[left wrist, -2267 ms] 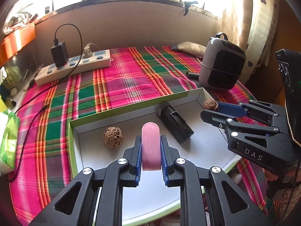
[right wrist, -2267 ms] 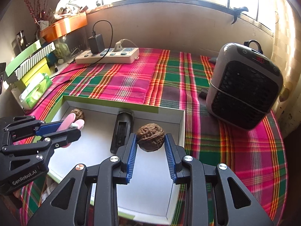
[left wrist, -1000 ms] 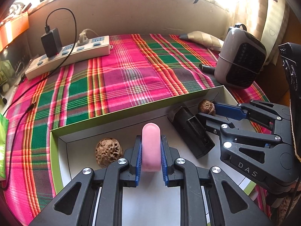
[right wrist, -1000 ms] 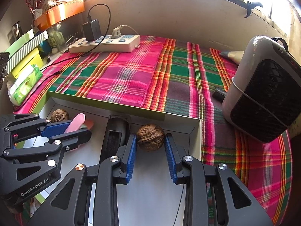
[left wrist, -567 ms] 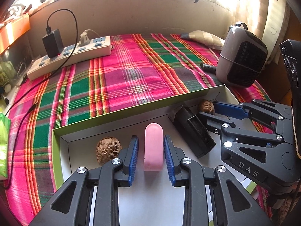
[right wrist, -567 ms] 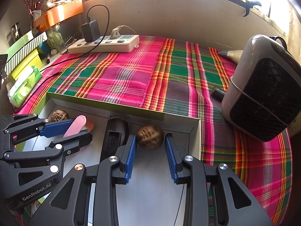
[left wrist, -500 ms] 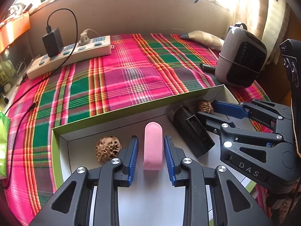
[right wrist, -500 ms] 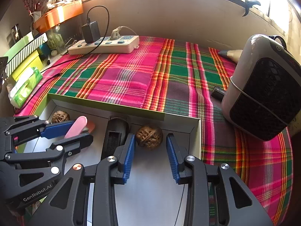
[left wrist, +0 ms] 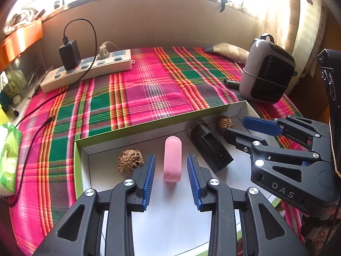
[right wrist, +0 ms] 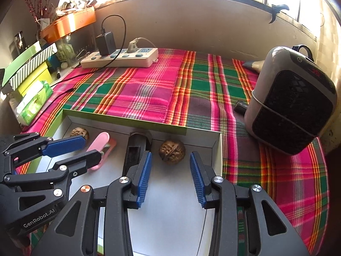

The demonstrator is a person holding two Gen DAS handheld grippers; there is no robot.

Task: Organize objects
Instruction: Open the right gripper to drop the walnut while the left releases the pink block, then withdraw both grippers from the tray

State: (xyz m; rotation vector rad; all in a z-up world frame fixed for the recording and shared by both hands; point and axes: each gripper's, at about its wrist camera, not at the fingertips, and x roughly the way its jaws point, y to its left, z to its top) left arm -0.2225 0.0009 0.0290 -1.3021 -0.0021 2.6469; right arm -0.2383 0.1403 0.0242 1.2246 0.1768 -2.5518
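A bench (left wrist: pixel 149 93) draped in a red, pink and green plaid cloth carries a shallow box (left wrist: pixel 136 128) with green outer walls and a white floor, into which both tools reach. Ahead and to the right of both stands a grey heater (right wrist: pixel 292 102) with a dark grille; far ahead and to the left lies a white power strip (left wrist: pixel 87 69) bearing a black charger.

The left hand-held gripper (left wrist: pixel 171 166) is pitched steeply downward over the box floor. Its jaws are opening, and the blue pads stand clear on either side of a pink capsule-shaped object (left wrist: pixel 172 159), which lies flat on the floor between them, released and untouched. Just to the left of its left fingertip rests a walnut (left wrist: pixel 130 161). To its right lies a black rectangular object (left wrist: pixel 210 147), one end near the far wall.

The right hand-held gripper (right wrist: pixel 169 168) is likewise pitched steeply downward, beside the first and to its right. Its jaws stand apart, gripping nothing. A second walnut (right wrist: pixel 172 151) sits on the box floor just ahead of the gap between the tips, close to the far wall, with no pad touching it. The black rectangular object lies along the outer side of its left finger.
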